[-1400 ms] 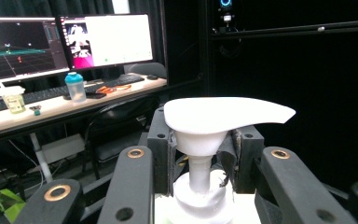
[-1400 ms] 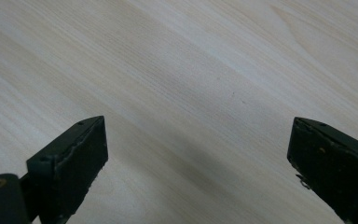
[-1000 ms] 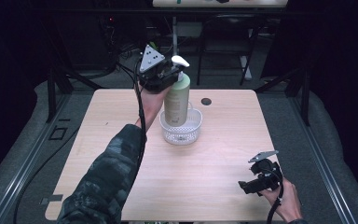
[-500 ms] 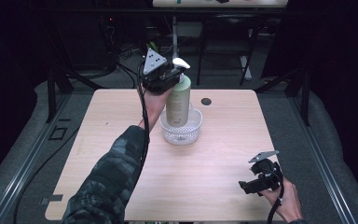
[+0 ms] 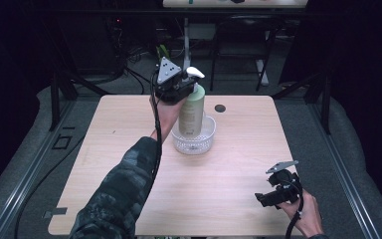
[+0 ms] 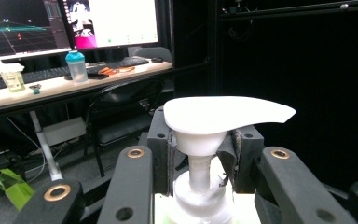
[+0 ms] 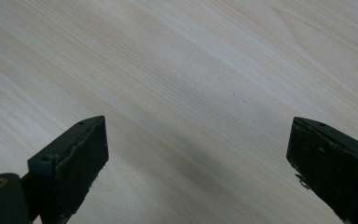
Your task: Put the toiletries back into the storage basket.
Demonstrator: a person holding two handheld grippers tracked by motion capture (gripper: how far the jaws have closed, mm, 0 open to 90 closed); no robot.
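Spanning the scene, the wooden table (image 5: 129, 149) carries a clear bowl (image 5: 194, 142) at far centre, where the left gripper (image 5: 176, 89) clamps the neck of a green pump bottle (image 5: 192, 112) standing in it. Near right, the right gripper (image 5: 278, 191) hovers agape, empty. Placing seems underway; next, release.

Left arm wears a dark camouflage sleeve (image 5: 117, 199), mottled grey and black, running up to a bare hand (image 5: 165, 114). The left gripper (image 5: 178, 88) is black and boxy, topped with a grey three-cornered plate (image 5: 168, 69) dotted with screws, and a black cable (image 5: 155, 134) trails back along the sleeve. Seen from its own camera, its black jaws carry brass-ringed screw holes (image 6: 135, 153). Near right, the right gripper (image 5: 278, 191) is black too, with a grey plate (image 5: 281, 166) on top and a black cable (image 5: 293, 226) trailing off. Its jaw tips (image 7: 72, 158) are blunt, matte black, scuffed at the edges.
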